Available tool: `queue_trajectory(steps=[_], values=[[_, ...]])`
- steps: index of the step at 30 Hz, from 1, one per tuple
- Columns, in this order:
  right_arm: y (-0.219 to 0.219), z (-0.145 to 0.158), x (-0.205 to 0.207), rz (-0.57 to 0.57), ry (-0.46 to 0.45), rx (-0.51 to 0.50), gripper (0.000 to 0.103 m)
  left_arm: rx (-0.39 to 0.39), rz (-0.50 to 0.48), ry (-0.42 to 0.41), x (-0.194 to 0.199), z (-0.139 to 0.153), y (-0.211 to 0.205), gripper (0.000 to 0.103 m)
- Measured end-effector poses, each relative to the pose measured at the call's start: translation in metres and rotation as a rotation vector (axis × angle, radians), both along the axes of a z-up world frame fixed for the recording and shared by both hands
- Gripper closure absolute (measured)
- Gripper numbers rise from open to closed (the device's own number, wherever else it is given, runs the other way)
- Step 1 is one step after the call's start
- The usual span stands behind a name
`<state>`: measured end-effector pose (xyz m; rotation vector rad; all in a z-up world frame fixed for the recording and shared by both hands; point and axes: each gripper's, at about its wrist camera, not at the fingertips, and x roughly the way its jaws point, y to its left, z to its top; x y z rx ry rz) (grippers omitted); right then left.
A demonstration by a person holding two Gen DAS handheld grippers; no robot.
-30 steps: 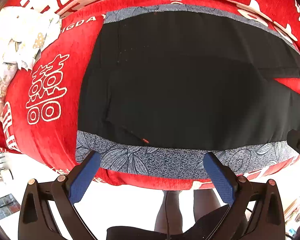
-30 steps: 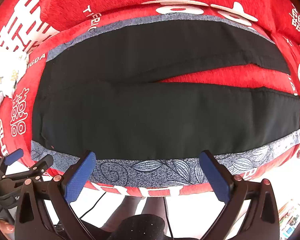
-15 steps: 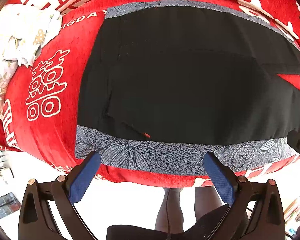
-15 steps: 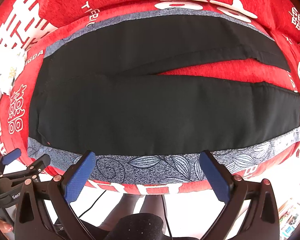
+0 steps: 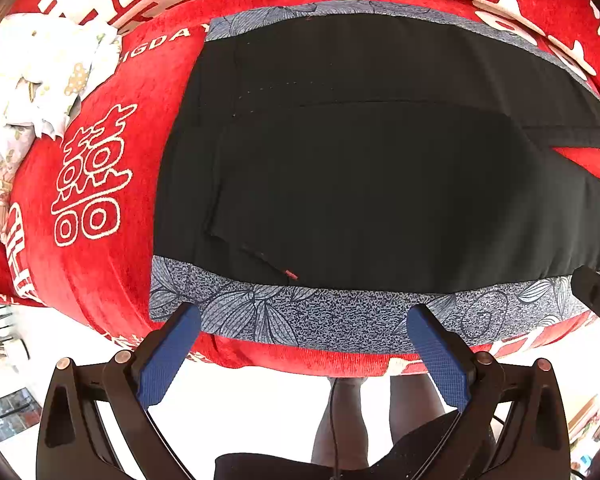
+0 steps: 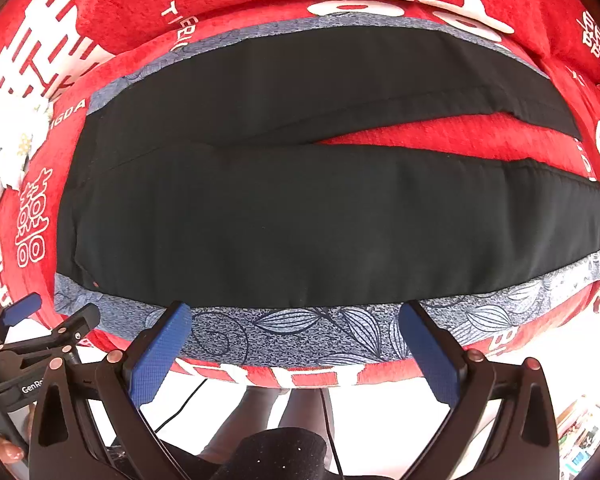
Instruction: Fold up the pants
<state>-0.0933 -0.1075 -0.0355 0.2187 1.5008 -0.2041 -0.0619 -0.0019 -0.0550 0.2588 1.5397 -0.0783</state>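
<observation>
left tongs: left gripper (image 5: 303,316) is spread wide, blue pads empty, hanging just off the near edge of the sofa seat. Nothing pinched.
right tongs: right gripper (image 6: 295,314) is the same deal, jaws wide apart and holding nothing, tips right over the patterned strip.
where the pants are: black pants (image 6: 300,216) lie flat on the red sofa cover (image 6: 460,140), dead ahead at 12 o'clock from both tongs, touching neither.
long axis: runs 9 to 3 o'clock across both views. Waistband end sits toward 9, leg ends toward 3, and the two legs split apart with red showing between them on the right side.
who's nearer what: the left wrist view looks onto the waist and pocket area (image 5: 260,256), so I'd say the left takes that end and the right takes the near leg. Near long edge is just past both sets of tips.
materials: pants look like thin matte woven fabric, pretty limp, with a small red tag by the pocket seam. Under them is a blue-grey leaf-print cloth (image 6: 292,332), and the cover is fuzzy red chenille with white lettering.
other stuff: crumpled white floral fabric (image 5: 32,80) off at 10 o'clock, well apart.
my guess: next is grabbing the near edge to fold it over the far leg.
</observation>
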Motion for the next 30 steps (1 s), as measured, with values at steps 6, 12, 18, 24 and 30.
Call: queue_trajectory(steps=[6,12,18,24,30], values=[[0.0,0.0,0.0,0.004,0.0,0.0,0.0,-0.002,0.002,0.002,0.0,0.0,0.0,0.0],[0.001,0.0,0.001,0.005,-0.001,0.0,0.0,-0.003,0.001,0.004,-0.001,-0.002,0.001,0.0],[0.002,-0.003,-0.001,-0.003,-0.003,0.005,0.0,-0.022,0.002,0.005,-0.003,-0.004,0.004,0.0],[-0.011,-0.008,-0.003,-0.071,-0.068,0.219,0.0,-0.284,0.102,0.005,0.001,-0.003,0.038,0.0],[-0.021,-0.043,-0.019,-0.206,-0.087,0.706,0.016,-0.451,0.22,0.068,-0.003,-0.025,0.092,0.0]])
